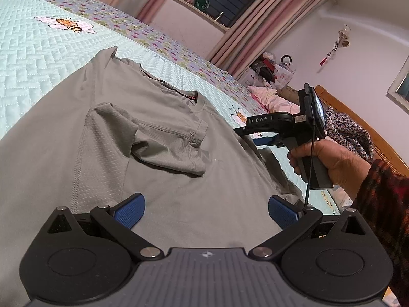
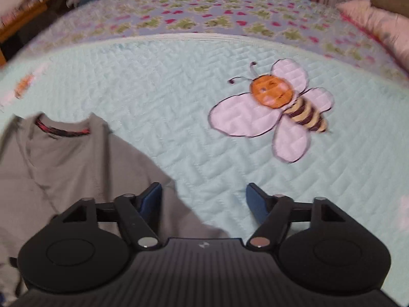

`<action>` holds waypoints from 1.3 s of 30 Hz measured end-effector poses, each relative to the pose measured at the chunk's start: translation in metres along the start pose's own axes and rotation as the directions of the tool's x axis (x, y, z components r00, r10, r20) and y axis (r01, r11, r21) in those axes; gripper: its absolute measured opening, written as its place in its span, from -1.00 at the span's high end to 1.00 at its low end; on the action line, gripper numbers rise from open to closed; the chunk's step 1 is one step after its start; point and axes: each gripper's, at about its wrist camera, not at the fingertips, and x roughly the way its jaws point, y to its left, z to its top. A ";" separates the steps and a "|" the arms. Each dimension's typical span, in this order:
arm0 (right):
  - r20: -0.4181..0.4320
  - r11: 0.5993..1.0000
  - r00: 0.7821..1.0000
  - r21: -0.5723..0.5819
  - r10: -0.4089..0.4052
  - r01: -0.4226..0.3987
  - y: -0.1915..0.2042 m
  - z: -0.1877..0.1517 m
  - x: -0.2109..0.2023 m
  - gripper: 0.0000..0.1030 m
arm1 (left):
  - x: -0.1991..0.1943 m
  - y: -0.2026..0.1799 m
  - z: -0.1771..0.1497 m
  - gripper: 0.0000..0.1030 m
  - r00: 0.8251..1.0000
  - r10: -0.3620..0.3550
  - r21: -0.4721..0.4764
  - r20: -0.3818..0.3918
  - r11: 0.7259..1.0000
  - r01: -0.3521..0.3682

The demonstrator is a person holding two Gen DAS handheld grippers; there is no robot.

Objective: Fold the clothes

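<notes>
A grey T-shirt [image 1: 163, 184] lies flat on the bed, its collar [image 1: 191, 97] with a red label at the far side. One short sleeve [image 1: 158, 140] is folded in over the chest. My left gripper [image 1: 206, 212] hovers open over the shirt's lower part, nothing between its blue pads [image 1: 130, 211]. A hand holds my right gripper [image 1: 251, 135] at the shirt's right edge. In the right wrist view that gripper [image 2: 204, 202] stands open, tilted down over the shirt's edge [image 2: 64, 166], the left finger above the cloth and the right one above bare bedspread.
The bed is covered by a mint quilted bedspread [image 2: 179, 102] with bee pictures [image 2: 276, 107] and a flowered border. A pink pillow [image 1: 273, 99], a patterned cloth [image 1: 350, 133] and a wooden headboard [image 1: 363, 117] are at the right. Curtains [image 1: 245, 25] hang behind.
</notes>
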 end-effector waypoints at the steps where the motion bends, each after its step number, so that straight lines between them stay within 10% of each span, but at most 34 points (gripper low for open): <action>1: 0.002 1.000 1.000 0.005 0.026 -0.026 0.001 -0.001 0.001 0.20 | 0.000 0.000 0.000 -0.99 1.000 0.000 0.001 0.001 1.000 0.000; 2: 0.008 0.999 0.999 -0.001 0.041 -0.041 0.004 0.000 -0.001 0.93 | 0.000 0.000 0.000 -0.99 1.000 0.001 0.002 0.001 1.000 -0.001; 12: 0.070 0.954 0.959 -0.104 -0.275 0.281 0.014 -0.005 -0.006 1.00 | -0.001 0.001 0.000 -0.99 1.000 -0.002 0.000 0.000 1.000 0.002; 20: 0.189 0.991 0.973 0.005 -0.134 0.136 0.006 -0.005 -0.033 0.66 | -0.001 0.001 0.001 -0.99 1.000 -0.003 -0.001 -0.003 1.000 0.003; 31: 0.108 0.984 0.994 -0.176 0.012 0.008 0.025 -0.003 0.005 0.06 | -0.001 0.001 0.000 -0.99 1.000 -0.002 0.002 -0.001 1.000 0.002; 33: 0.115 0.985 0.993 -0.170 0.008 0.012 0.024 -0.003 0.002 0.44 | -0.001 0.000 0.000 -0.99 1.000 -0.001 0.003 -0.001 1.000 0.001; 34: 0.124 0.987 0.992 -0.158 -0.005 0.025 0.023 -0.003 0.000 1.00 | -0.001 0.001 0.000 -0.99 1.000 -0.002 0.003 -0.001 1.000 0.002; 39: 0.157 0.991 0.984 -0.082 -0.089 0.103 0.010 -0.001 -0.003 1.00 | -0.002 0.001 0.000 -0.99 1.000 -0.002 0.004 -0.001 1.000 0.002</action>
